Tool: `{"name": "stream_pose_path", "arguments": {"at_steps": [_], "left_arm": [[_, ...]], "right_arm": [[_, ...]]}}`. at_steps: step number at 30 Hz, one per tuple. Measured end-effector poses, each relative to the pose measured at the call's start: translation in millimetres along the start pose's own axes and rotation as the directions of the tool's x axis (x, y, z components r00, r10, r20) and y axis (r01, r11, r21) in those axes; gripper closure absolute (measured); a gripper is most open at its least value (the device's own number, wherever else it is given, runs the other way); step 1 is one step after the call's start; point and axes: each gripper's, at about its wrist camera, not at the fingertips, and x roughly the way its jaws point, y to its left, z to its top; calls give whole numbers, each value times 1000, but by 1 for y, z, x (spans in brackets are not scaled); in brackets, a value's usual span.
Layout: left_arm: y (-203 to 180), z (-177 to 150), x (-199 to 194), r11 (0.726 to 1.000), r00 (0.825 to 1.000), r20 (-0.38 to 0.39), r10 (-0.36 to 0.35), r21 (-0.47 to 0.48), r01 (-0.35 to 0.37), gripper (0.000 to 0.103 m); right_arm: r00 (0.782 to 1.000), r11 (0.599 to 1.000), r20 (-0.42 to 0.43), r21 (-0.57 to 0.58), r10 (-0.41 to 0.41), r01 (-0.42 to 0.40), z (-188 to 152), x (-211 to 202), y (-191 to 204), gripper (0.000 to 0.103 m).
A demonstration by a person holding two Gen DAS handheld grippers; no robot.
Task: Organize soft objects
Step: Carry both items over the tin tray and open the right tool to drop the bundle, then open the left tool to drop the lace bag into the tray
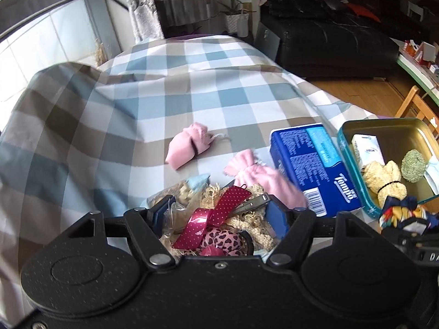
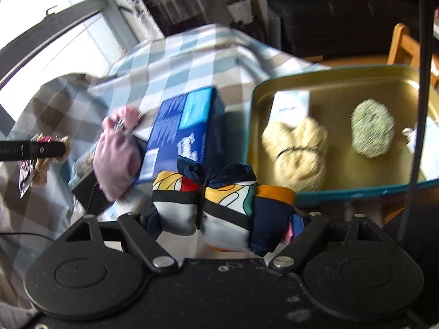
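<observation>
My left gripper (image 1: pixel 219 213) is shut on a clear bag of hair accessories (image 1: pixel 216 219) with a red dotted bow, a leopard-print piece and beige fluff, held above the checked cloth. My right gripper (image 2: pixel 227 216) is shut on a colourful rolled scarf bundle (image 2: pixel 225 205), just in front of the teal tin (image 2: pixel 356 192); the bundle also shows in the left wrist view (image 1: pixel 400 213). The tin (image 1: pixel 351 159) holds a beige fluffy bundle (image 2: pixel 296 150), a green pom (image 2: pixel 373 131) and a white box (image 2: pixel 290 104). Two pink pouches (image 1: pixel 189 145) (image 1: pixel 263 175) lie on the cloth.
A blue tissue pack (image 1: pixel 310 161) lies between the pink pouch and the tin, also seen in the right wrist view (image 2: pixel 183 126). The checked tablecloth (image 1: pixel 178 96) covers the table. A black sofa (image 1: pixel 329 44) and a wooden chair (image 1: pixel 417 109) stand beyond the table edge.
</observation>
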Motion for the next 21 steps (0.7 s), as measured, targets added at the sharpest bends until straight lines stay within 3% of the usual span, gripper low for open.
{"name": "stream_pose_path", "arguments": {"at_steps": [4,10,15,21], "left_arm": [[-37,26,-2,993,998,36,-55,102,51,37],[-95,59,3,965,988,43,-149,225,136,37],[-138,82,24,942,973,-13,-232,244,228,37],[-176,100,58,935,949,-96,-301,165,313,37]], "right_arm": [[981,987,117,59,-158,152,28,-15,-36,19],[942,938,157,231,-297,258,50,-25,-88,19],[932,911,133,295,-336,287,44,-22,-102,19],[926,905,131,298,-353,303,35,-26,-99,19]]}}
